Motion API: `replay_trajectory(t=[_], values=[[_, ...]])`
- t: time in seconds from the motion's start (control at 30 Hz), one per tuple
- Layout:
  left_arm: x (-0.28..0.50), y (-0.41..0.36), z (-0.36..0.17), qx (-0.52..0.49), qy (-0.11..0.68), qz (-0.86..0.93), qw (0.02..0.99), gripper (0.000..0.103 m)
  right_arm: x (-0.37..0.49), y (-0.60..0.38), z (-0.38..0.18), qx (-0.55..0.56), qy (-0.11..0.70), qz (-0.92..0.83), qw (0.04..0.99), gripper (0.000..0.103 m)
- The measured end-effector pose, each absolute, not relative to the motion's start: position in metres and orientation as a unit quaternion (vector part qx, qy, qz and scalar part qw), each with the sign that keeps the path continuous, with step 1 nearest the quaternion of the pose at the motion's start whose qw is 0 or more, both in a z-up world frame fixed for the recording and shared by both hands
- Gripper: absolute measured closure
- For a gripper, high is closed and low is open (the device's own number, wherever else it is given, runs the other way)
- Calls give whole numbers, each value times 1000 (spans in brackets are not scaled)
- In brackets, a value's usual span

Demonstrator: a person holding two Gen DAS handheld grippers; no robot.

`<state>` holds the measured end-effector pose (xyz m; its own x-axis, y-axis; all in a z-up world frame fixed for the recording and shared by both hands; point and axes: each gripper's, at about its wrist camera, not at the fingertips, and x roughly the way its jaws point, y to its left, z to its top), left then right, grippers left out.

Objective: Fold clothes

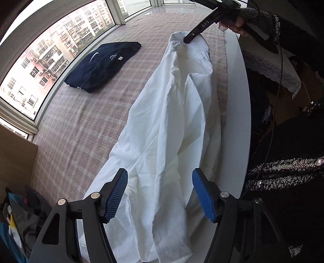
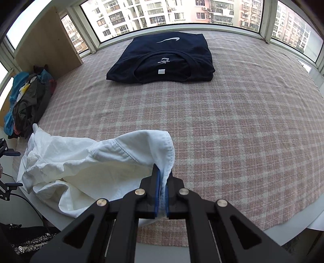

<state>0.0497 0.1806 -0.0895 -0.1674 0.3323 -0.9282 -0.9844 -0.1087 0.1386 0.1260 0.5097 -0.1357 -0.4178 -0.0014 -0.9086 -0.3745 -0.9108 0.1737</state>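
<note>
**White shirt pinched at the collar, other claw hanging open over it**

Blue pads of the left claw [image 1: 160, 195] sit right up front in its own view, spread wide apart with nothing pressed between them. Just under and beyond them lies the white shirt [image 1: 172, 125], rumpled, stretched out lengthwise away from that claw along the near edge of the checked cloth [image 1: 85, 121].

Far end of the shirt is where the right claw [image 2: 162, 187] comes in. Its pads are squeezed tight on a bit of the collar, which loops up just ahead of the tips. From the left view you can see that claw's black finger poking down onto the collar, with a hand [image 1: 236, 24] in a dark knit sleeve gripping the handle.

Straight ahead of the right claw, well apart from it, there's a folded navy t-shirt [image 2: 162, 60] lying flat near the windows [image 2: 182, 12]. Off to that claw's left, past the shirt, a heap of clothes [image 2: 28, 101] sits by a wooden board [image 2: 46, 38].
</note>
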Motion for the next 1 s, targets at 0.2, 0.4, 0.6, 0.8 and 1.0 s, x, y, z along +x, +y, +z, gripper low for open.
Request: replay_trajectory(t=[0.2,0.4,0.6,0.8,1.0], values=[[64,209,-99,-384,434,608,542,35,128,509,-138,-530,180,822,109,99],[78,230,-100,-372,428,622,539,35,129,514,-142,-528,197,819,109,99],[88,232,-112,-390,431,604,545,48,126,512,-142,-529,190,820,106,99],[76,229,-124,-407,443,609,517,62,127,512,-143,-532,188,819,102,99],[72,214,-93,-374,426,621,541,34,126,512,-145,-534,191,817,103,99]])
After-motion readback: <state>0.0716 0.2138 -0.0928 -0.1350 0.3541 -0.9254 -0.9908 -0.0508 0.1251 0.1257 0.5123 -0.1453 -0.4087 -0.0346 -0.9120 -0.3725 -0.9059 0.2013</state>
